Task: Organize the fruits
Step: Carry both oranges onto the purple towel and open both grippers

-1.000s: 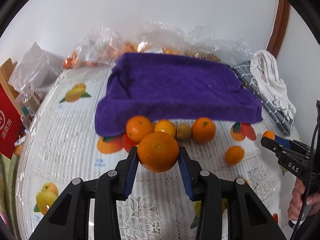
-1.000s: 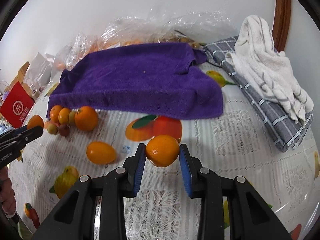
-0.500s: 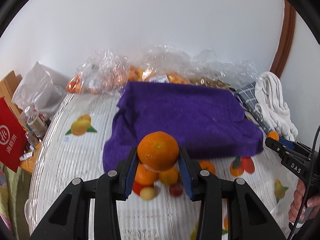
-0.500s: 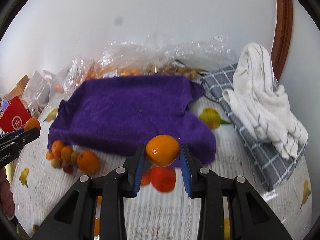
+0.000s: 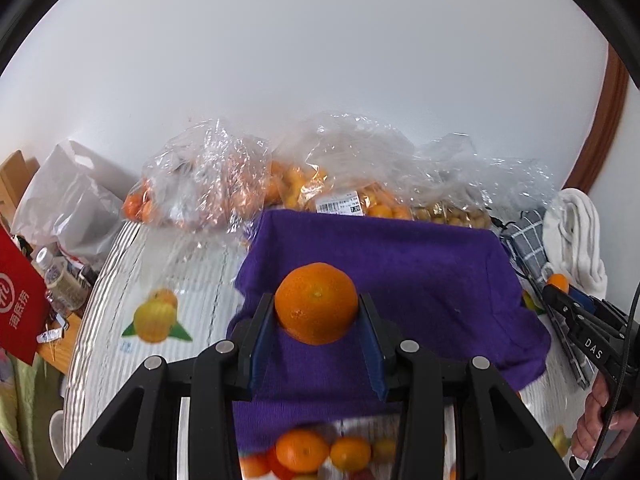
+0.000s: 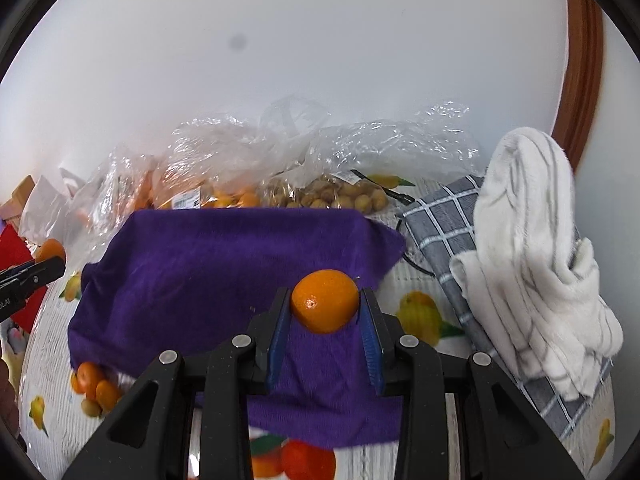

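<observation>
**Two oranges aloft over the purple cloth**

Here's the left hand-held gripper (image 5: pixel 316 314), its blue pads clamped on a large orange (image 5: pixel 316 308), fruit pinched at its sides and carried clear above the purple cloth (image 5: pixel 420 280); over on the other side the right hand-held gripper (image 6: pixel 325 312) is clenched on a smaller orange (image 6: pixel 325 301), glossy, also hanging over the purple spread, near its right-hand edge; both fruits are off the surface, neither touching the fabric as far as the views show.

Down below, the tabletop (image 5: pixel 120 280) wears a white lace cover printed with fruit pictures; a cluster of loose oranges (image 5: pixel 320 452) sits just in front of the cloth's near edge, blurred at the bottom of the left wrist view; the same bunch shows at the cloth's left corner from the right wrist camera.

At the back, against the white wall, crinkled clear plastic bags (image 5: pixel 224 176) hold more orange fruit and a batch of small yellowish ones; to the right lies a grey checked towel (image 6: pixel 448 224) with a white striped towel (image 6: pixel 532 248) piled on it; a red bag (image 5: pixel 20 308) stands at the far left; a person's hand (image 5: pixel 600 416) grips the right tool's handle at the edge of the left view.
</observation>
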Motion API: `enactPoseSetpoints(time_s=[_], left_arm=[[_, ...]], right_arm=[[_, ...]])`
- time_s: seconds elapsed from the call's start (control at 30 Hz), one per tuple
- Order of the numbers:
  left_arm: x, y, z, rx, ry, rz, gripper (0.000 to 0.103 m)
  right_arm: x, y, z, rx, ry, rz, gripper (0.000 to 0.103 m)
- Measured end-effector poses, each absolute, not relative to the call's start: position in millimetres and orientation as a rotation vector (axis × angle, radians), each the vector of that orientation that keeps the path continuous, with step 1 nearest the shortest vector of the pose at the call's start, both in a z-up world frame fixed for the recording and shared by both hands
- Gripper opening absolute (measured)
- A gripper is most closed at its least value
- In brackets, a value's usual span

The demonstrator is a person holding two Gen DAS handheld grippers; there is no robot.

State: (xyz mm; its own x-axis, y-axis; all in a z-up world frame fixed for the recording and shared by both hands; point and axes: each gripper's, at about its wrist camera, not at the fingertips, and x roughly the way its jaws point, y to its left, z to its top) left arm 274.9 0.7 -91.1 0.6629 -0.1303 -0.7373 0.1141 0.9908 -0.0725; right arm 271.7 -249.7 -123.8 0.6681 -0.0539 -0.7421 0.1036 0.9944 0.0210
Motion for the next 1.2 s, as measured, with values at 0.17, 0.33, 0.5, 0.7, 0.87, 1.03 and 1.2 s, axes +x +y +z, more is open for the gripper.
enactPoseSetpoints(time_s=[0.17, 0.33, 0.5, 0.7, 0.87, 1.03, 1.2], left_arm=[[304, -6, -104, -0.011, 0.863, -0.136, 0.038], [325, -14, -119, 0.007, 0.891, -0.135, 0.038], [342, -19, -136, 0.003, 0.929, -0.134, 0.038], [358, -23, -151, 0.022, 0.964, -0.124, 0.038], [368, -20, -159, -0.009, 0.988, -0.119, 0.038], [372, -21, -165, 0.018, 1.015, -0.107, 0.038], [375, -20, -171, 0.021, 1.036, -0.115, 0.038]], right_arm=[[294, -252, -137, 0.060, 0.851, -0.099, 0.034], [314, -254, -151, 0.062, 0.877, -0.105, 0.034], [330, -250, -165, 0.047, 0.909, -0.100, 0.034], [345, -244, -176, 0.031, 0.935, -0.101, 0.034], [356, -240, -184, 0.023, 0.966, -0.096, 0.034], [364, -235, -191, 0.014, 0.994, -0.088, 0.034], [366, -234, -200, 0.018, 1.022, -0.095, 0.034]])
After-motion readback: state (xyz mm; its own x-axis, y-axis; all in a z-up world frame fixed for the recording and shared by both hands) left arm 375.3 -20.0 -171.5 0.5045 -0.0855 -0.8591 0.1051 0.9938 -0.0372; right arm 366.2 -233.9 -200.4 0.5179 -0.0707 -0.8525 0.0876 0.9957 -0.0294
